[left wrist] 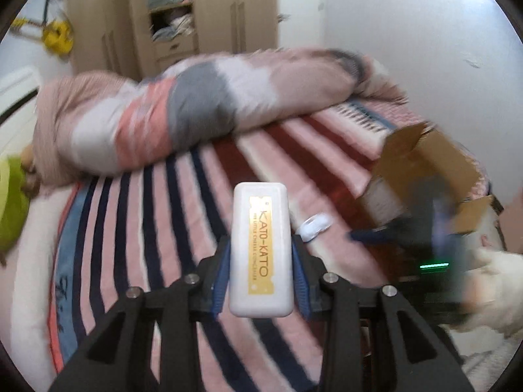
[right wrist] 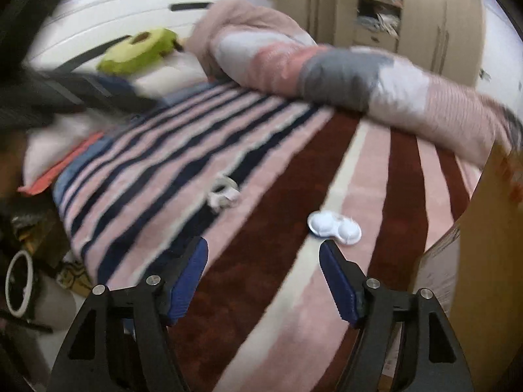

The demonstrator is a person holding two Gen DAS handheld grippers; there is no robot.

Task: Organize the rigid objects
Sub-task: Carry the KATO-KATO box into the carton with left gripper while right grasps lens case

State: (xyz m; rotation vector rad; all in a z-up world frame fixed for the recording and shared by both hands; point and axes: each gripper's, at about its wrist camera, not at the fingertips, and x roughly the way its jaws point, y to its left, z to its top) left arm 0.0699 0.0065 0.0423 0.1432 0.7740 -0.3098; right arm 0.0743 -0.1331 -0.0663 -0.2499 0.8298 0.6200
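My left gripper (left wrist: 260,245) is shut on a white oblong case with a gold KATO-KATO label (left wrist: 260,251), held upright above the striped bed cover. A small white two-lobed case (left wrist: 314,223) lies on the bed just beyond it; it also shows in the right wrist view (right wrist: 334,227). My right gripper (right wrist: 263,248) is open and empty, low over the bed, with the two-lobed case just past its right finger (right wrist: 336,282). An open cardboard box (left wrist: 421,176) stands on the bed at the right. The right gripper shows blurred in the left wrist view (left wrist: 392,232), near the box.
A rolled pink, grey and white duvet (left wrist: 183,111) lies across the far side of the bed. A small white-grey object (right wrist: 224,192) lies on the cover. A green plush toy (right wrist: 140,50) sits by the headboard. A wardrobe (left wrist: 170,16) stands behind the bed.
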